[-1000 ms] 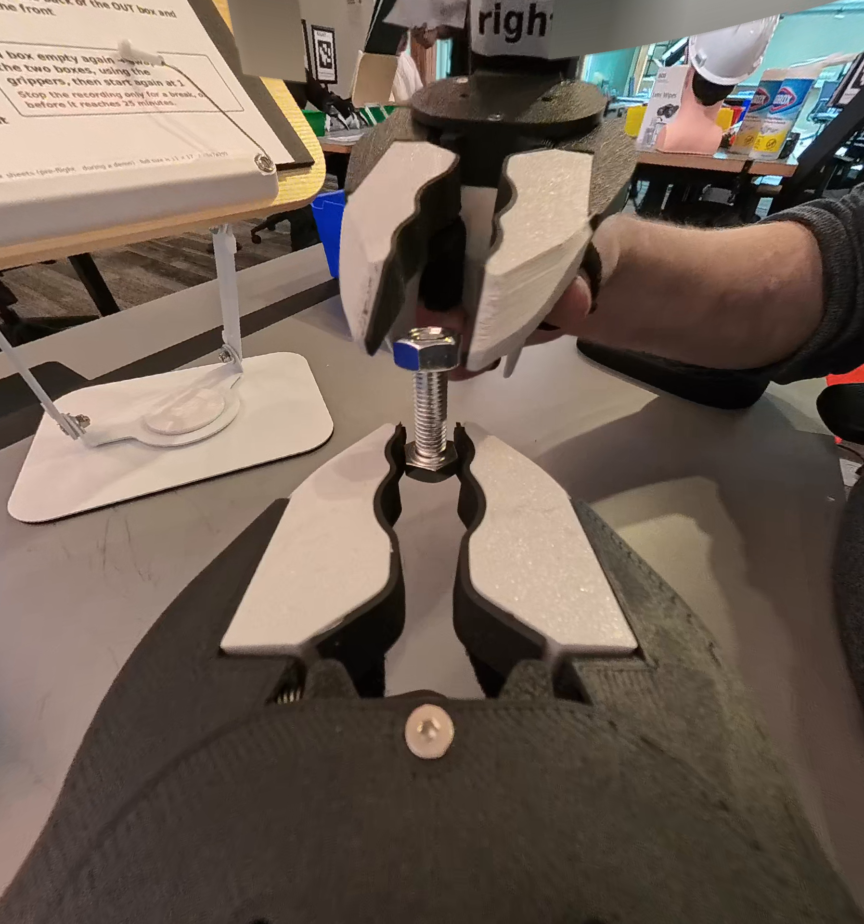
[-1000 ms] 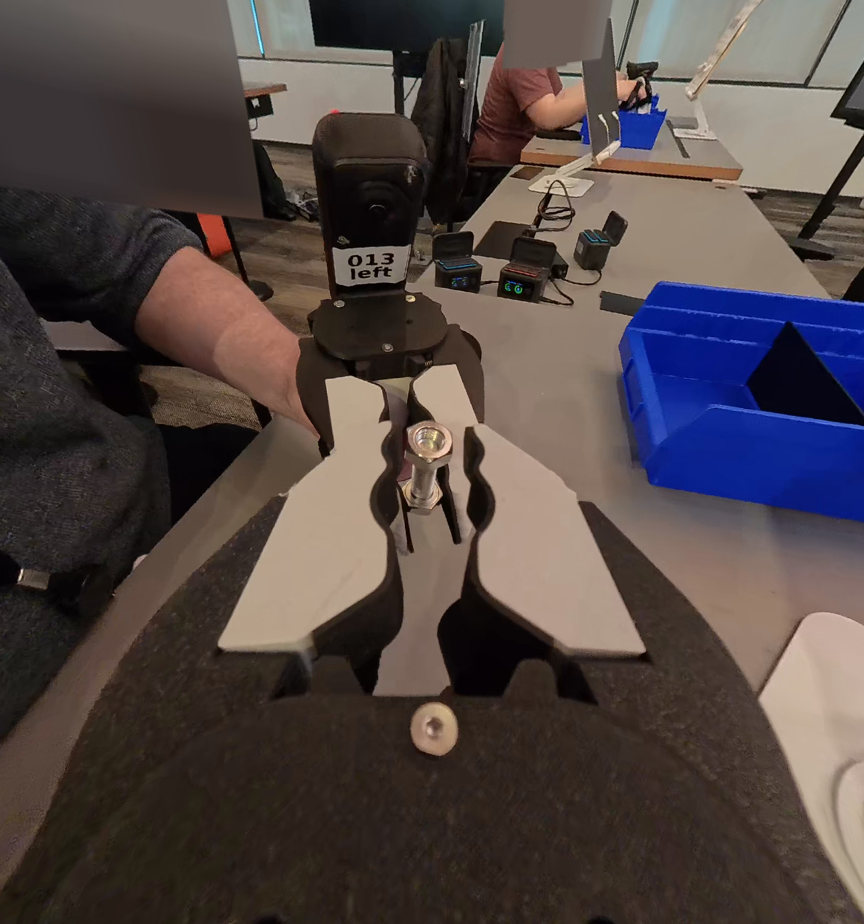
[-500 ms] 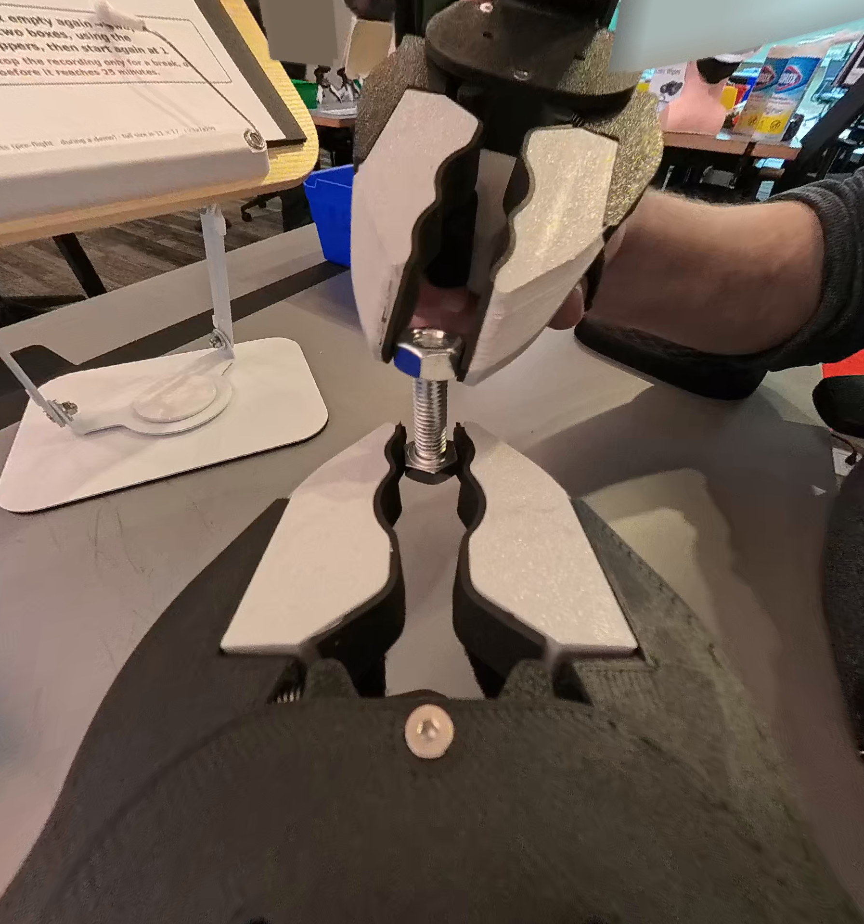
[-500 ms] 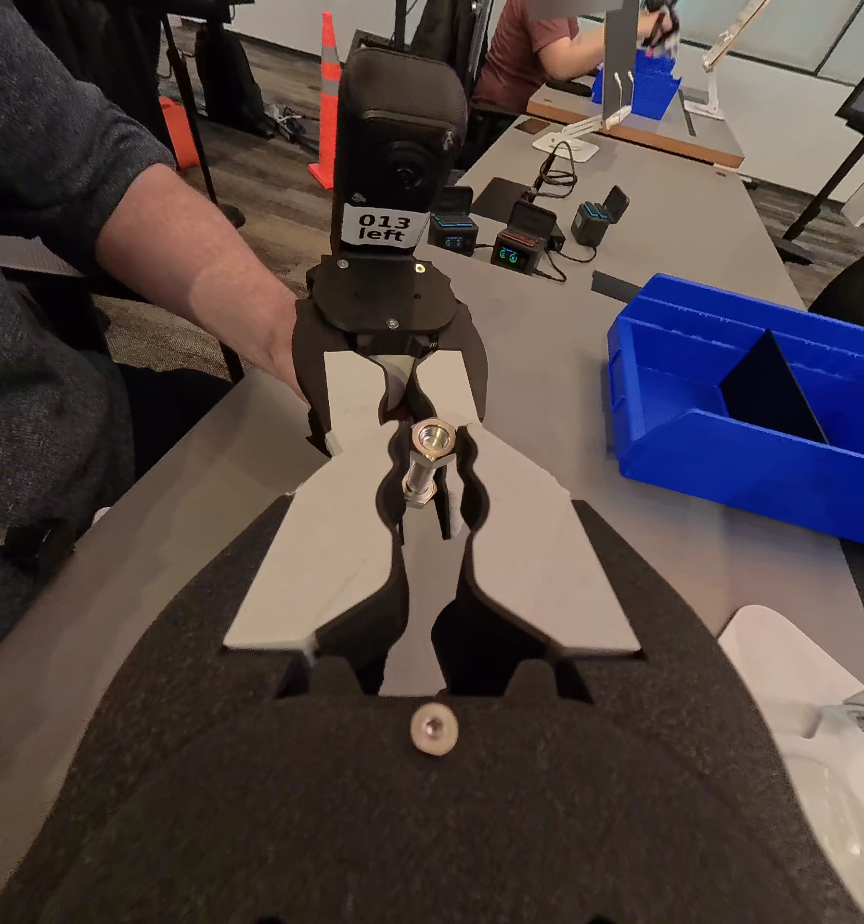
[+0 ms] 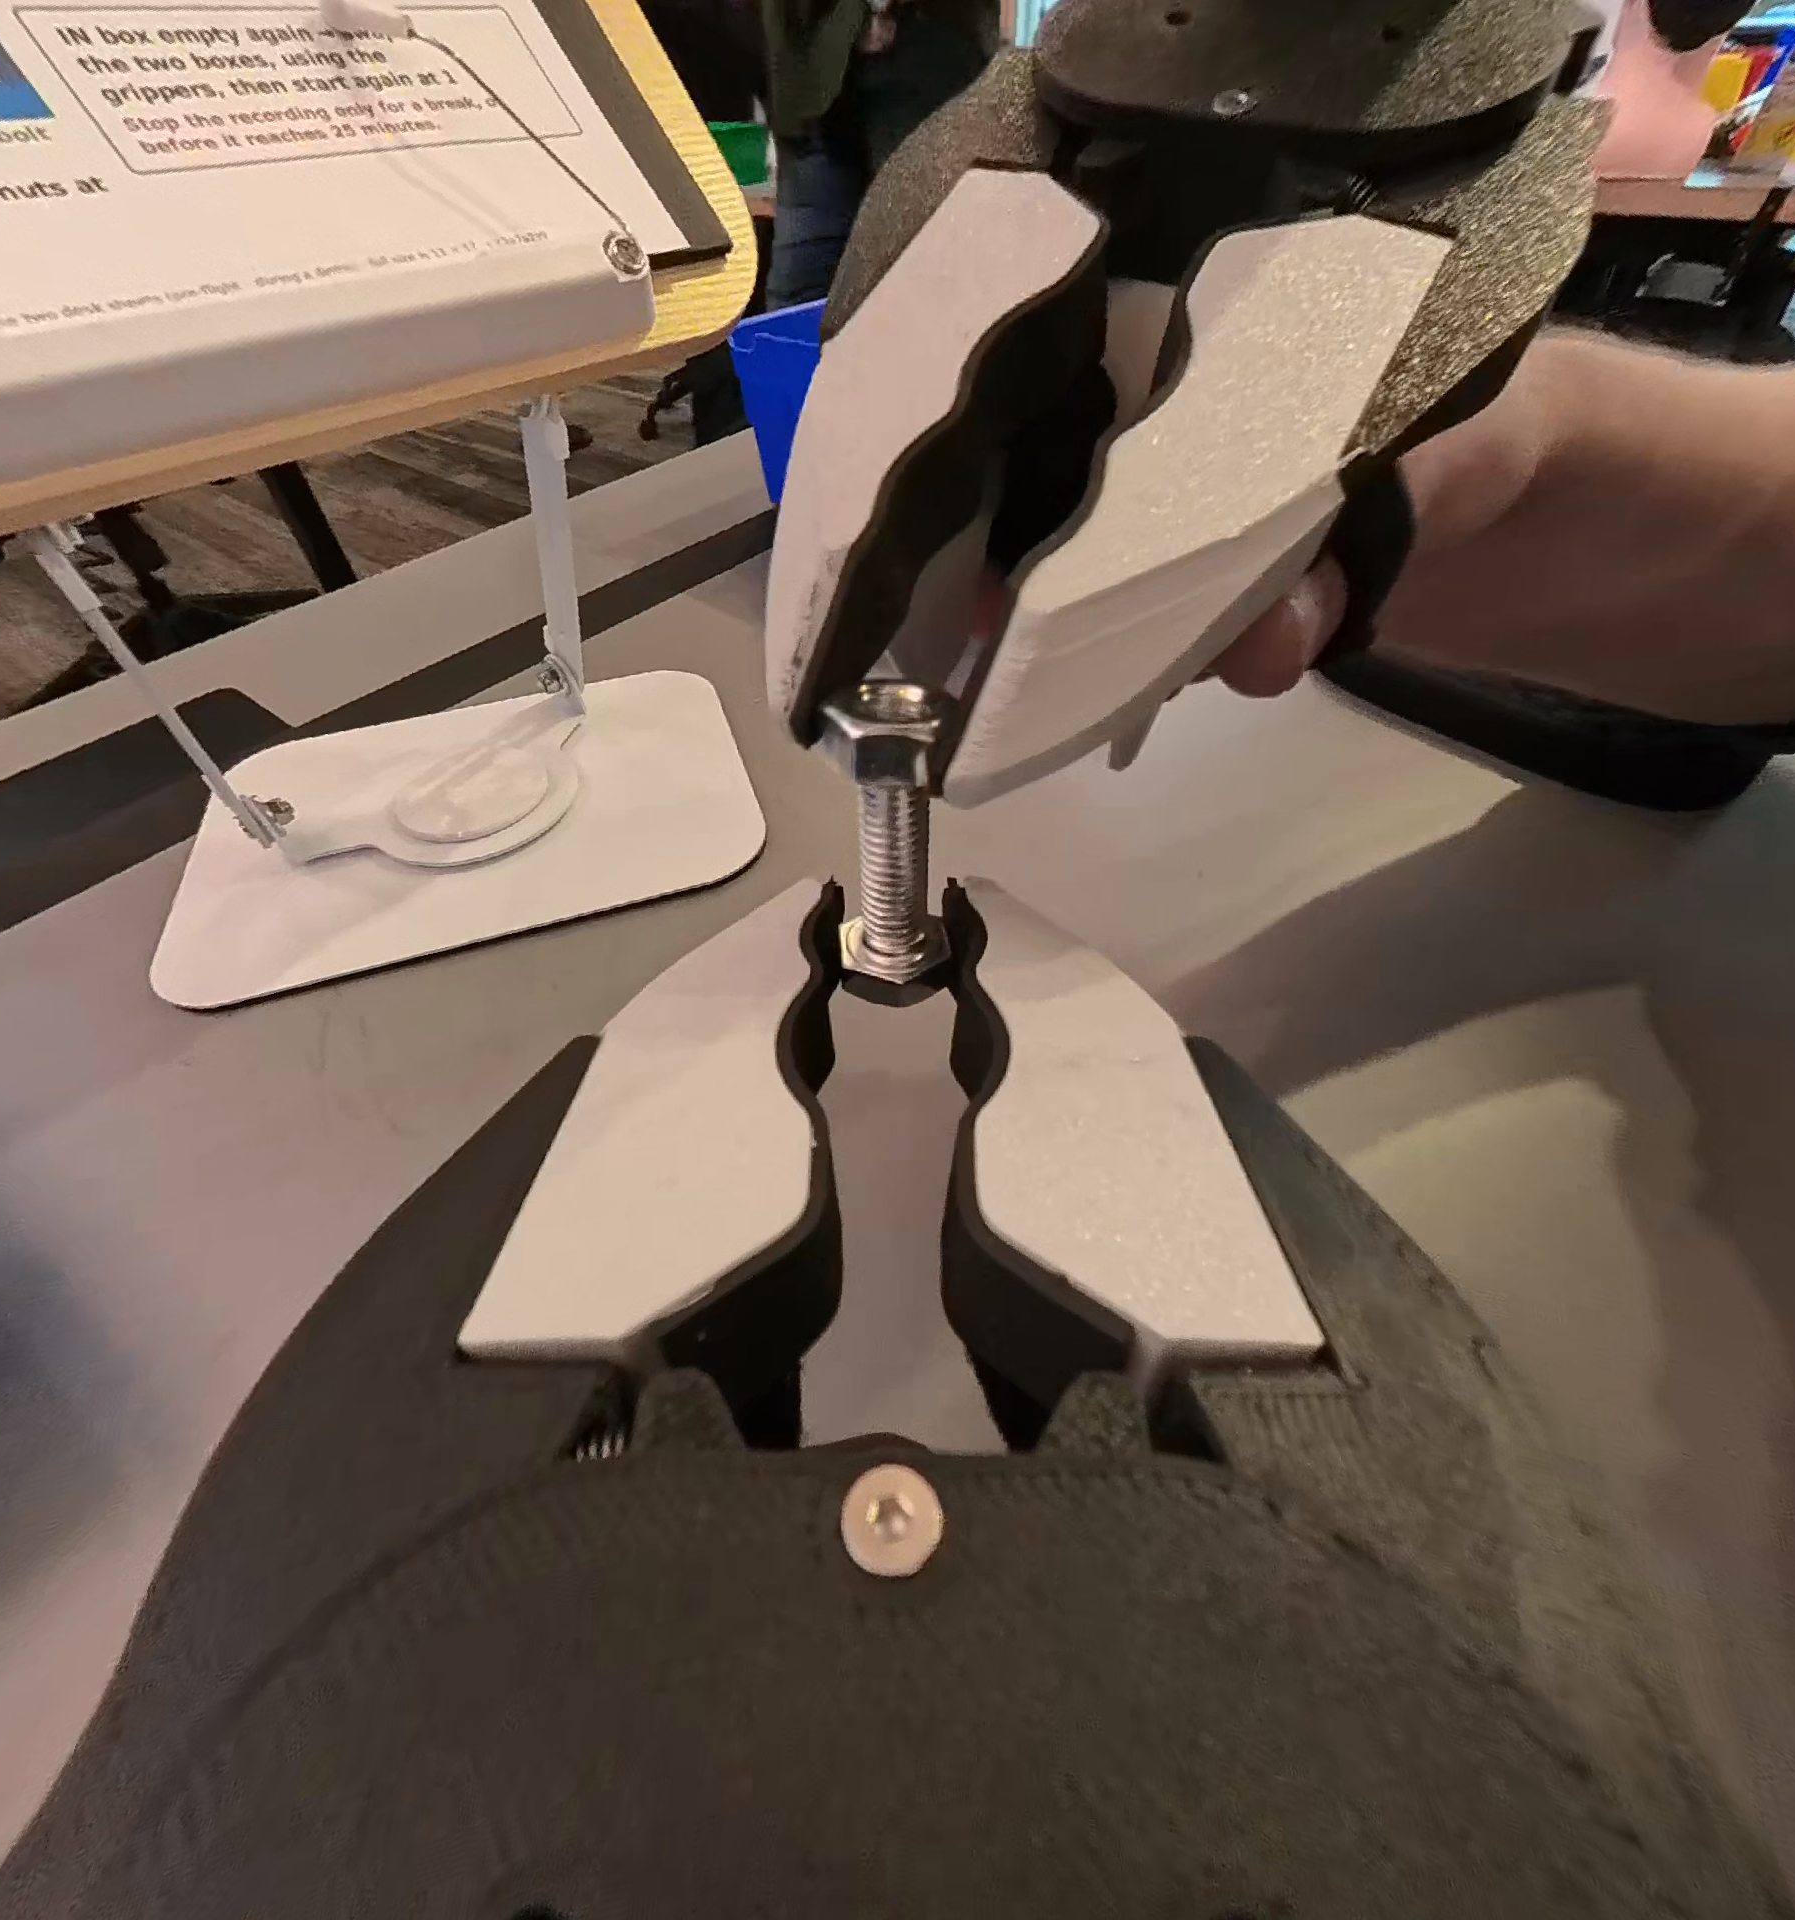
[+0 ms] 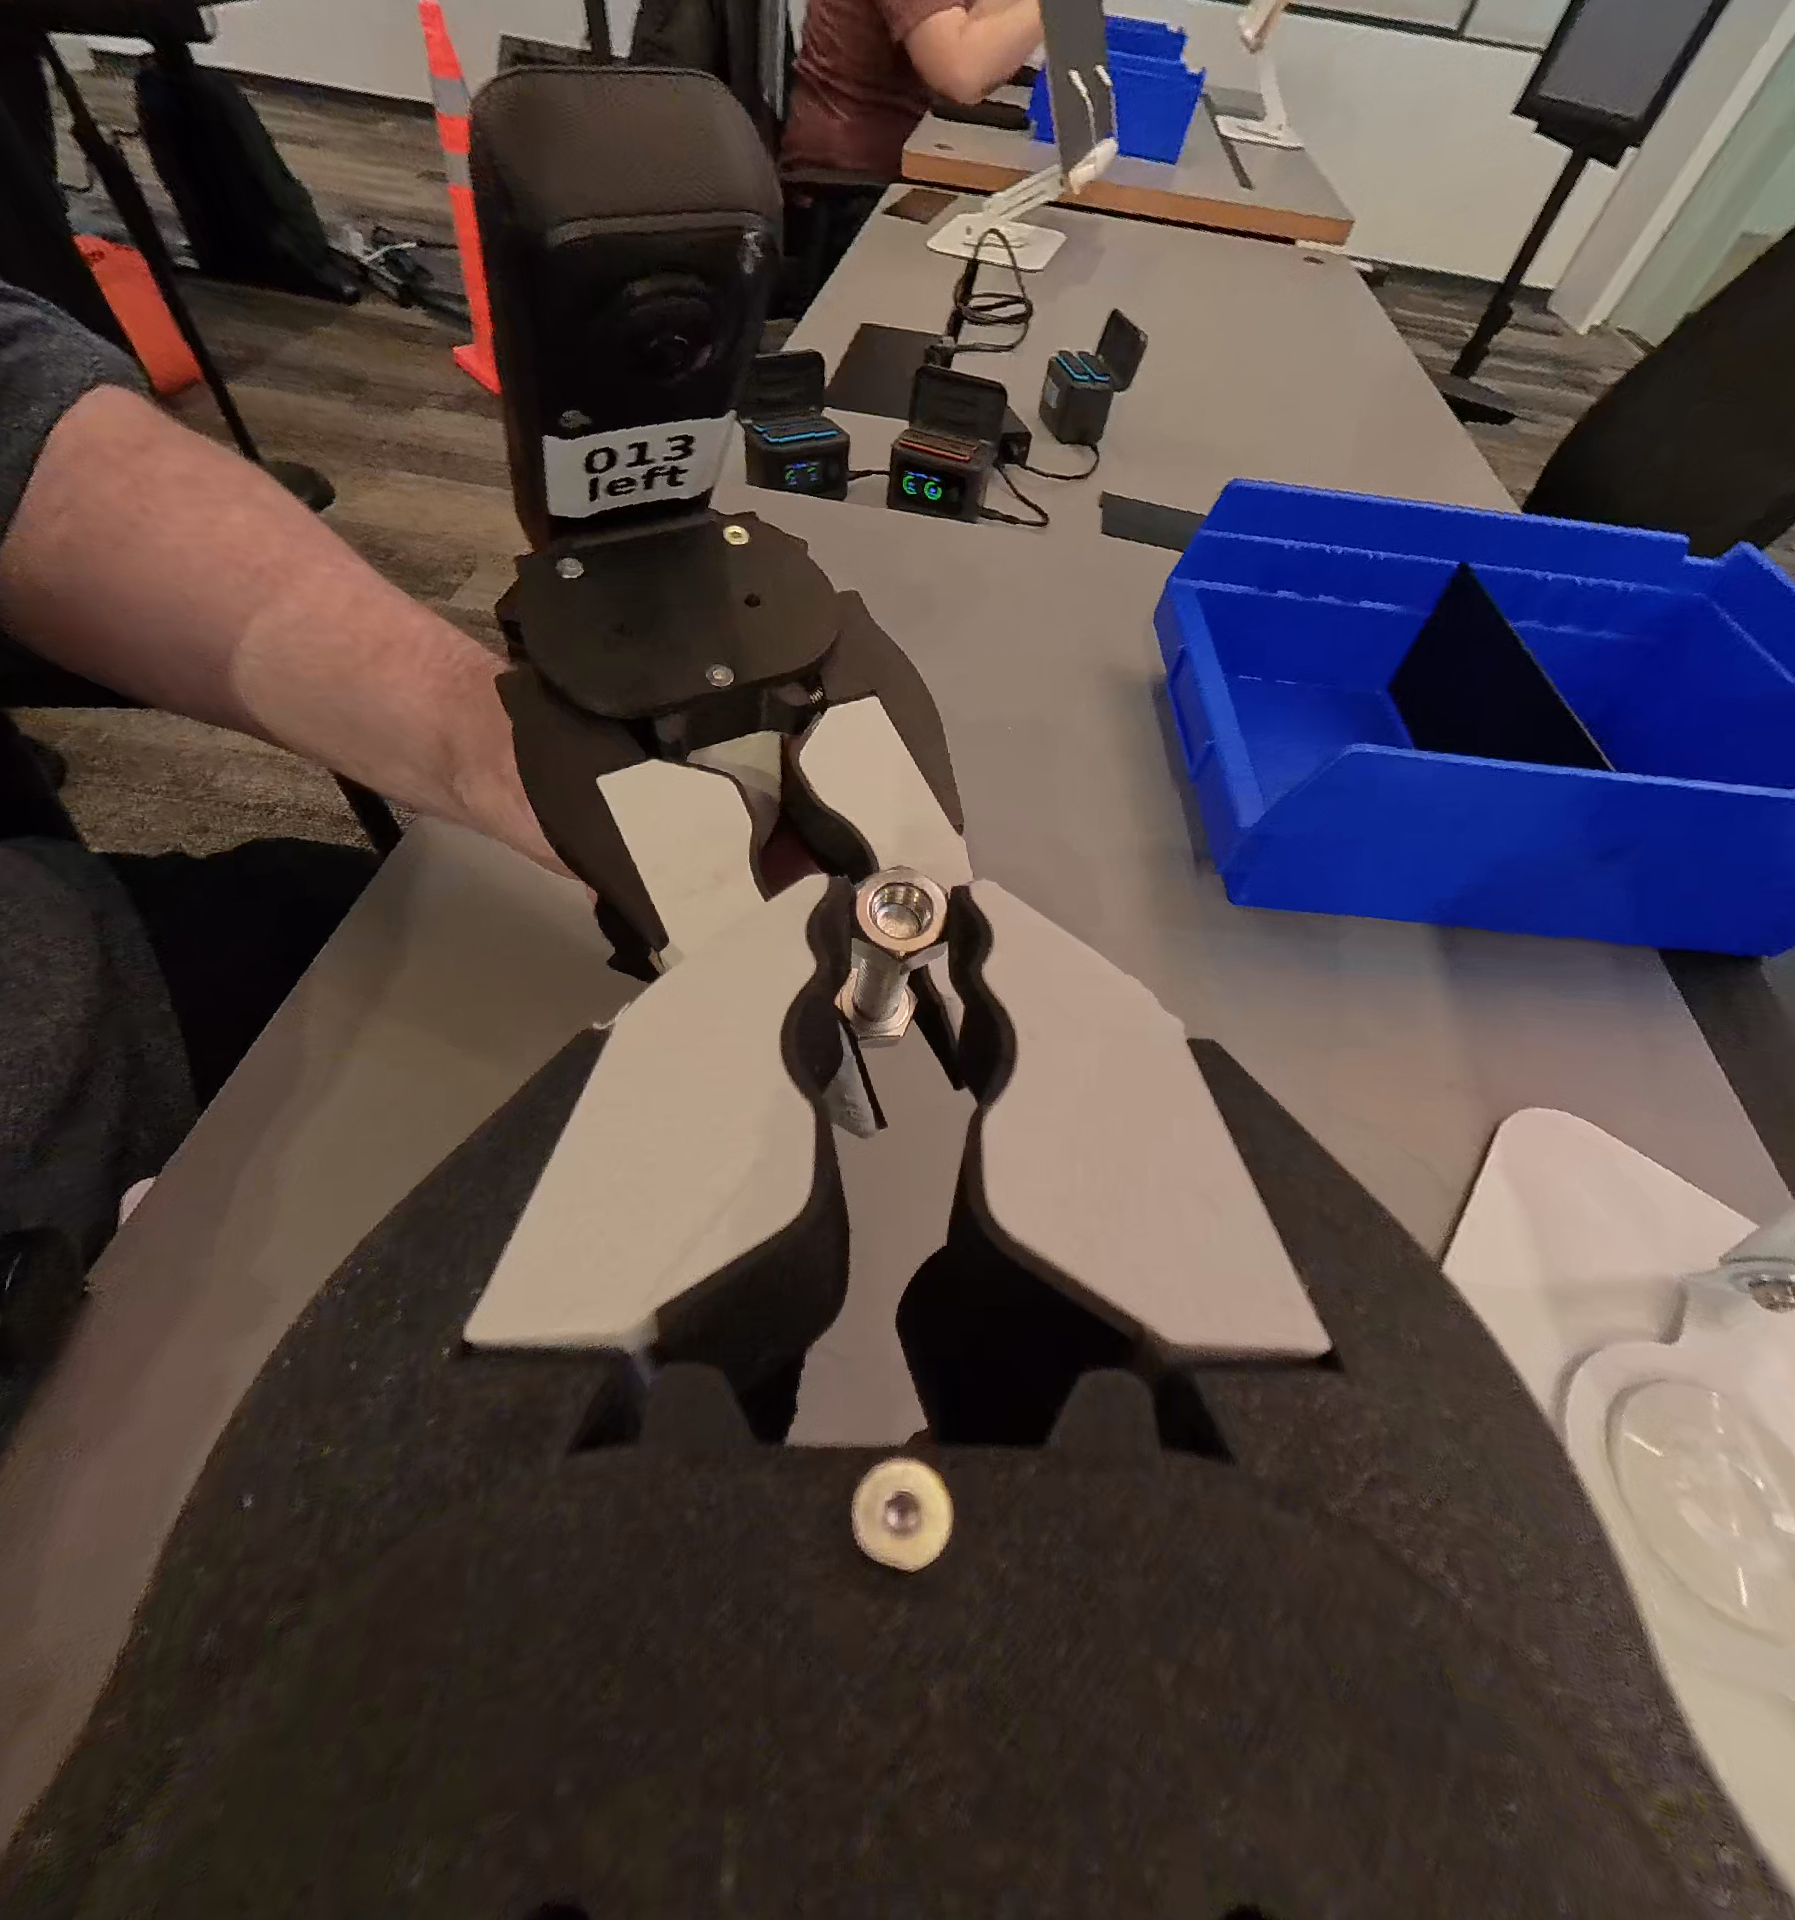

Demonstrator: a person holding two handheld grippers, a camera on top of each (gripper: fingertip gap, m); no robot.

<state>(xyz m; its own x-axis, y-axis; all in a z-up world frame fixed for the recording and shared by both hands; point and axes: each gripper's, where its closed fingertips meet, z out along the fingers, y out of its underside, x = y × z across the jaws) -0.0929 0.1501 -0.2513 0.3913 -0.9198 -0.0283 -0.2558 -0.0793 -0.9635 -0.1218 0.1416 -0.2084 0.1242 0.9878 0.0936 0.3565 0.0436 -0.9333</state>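
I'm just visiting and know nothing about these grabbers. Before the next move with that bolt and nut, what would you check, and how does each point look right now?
1. Left gripper clamped on the nut: ok, both pads press its sides.
2. Right gripper clamped on the bolt at its hex head: ok, the head sits between both fingertips.
3. Bolt seated in the nut: ok, its threaded shank runs into it.
4. Bolt and nut in line: ok, the shank stands straight out of the nut.
5. How far the thread is engaged: cannot tell.
6. Blue bin and white stand base apart from the grippers: ok.
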